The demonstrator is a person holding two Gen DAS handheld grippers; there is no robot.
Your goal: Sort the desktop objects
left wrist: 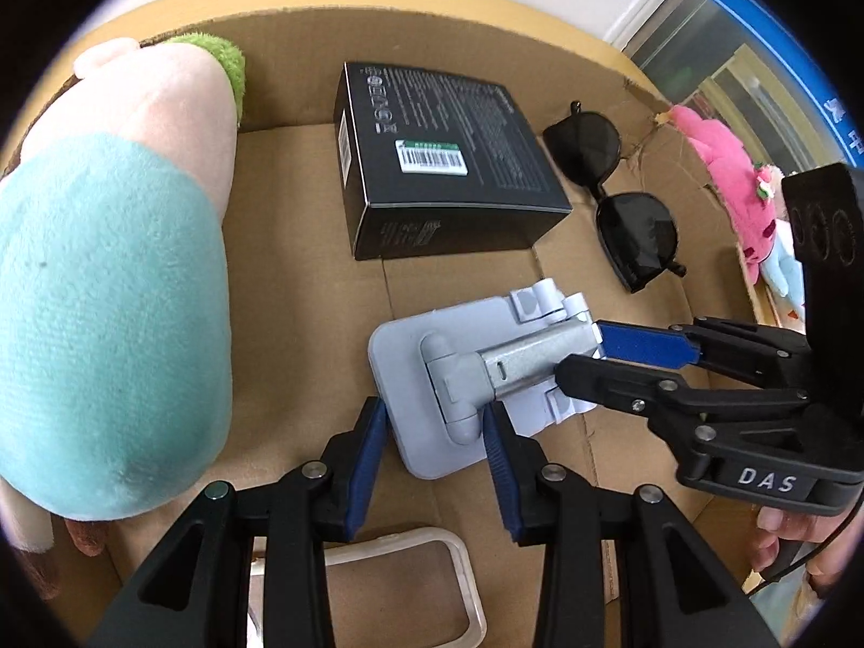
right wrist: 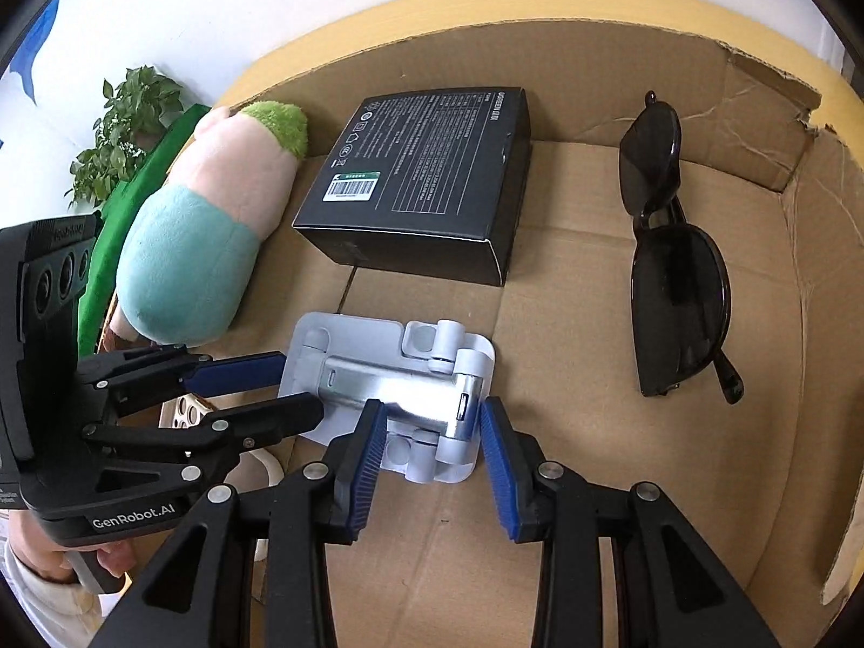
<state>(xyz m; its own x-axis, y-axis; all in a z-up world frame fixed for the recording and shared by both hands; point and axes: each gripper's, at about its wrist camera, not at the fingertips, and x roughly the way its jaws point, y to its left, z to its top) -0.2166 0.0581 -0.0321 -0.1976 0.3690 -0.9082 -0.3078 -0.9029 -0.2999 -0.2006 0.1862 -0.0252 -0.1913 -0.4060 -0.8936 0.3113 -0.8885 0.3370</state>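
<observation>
A folded grey phone stand (left wrist: pixel 464 372) lies on the floor of a cardboard box (left wrist: pixel 302 291); it also shows in the right wrist view (right wrist: pixel 399 389). My left gripper (left wrist: pixel 434 421) is open, its blue pads either side of the stand's base end. My right gripper (right wrist: pixel 432 432) is open around the stand's hinge end; in the left wrist view it (left wrist: pixel 578 353) reaches in from the right. My left gripper (right wrist: pixel 291 383) shows at the left of the right wrist view. Neither clearly clamps the stand.
In the box lie a black carton (left wrist: pixel 448 156), black sunglasses (left wrist: pixel 621 200), and a teal-and-pink plush (left wrist: pixel 108 291) at the left. A beige phone case (left wrist: pixel 405 588) lies under my left gripper. A pink plush (left wrist: pixel 740 178) sits outside the torn right wall.
</observation>
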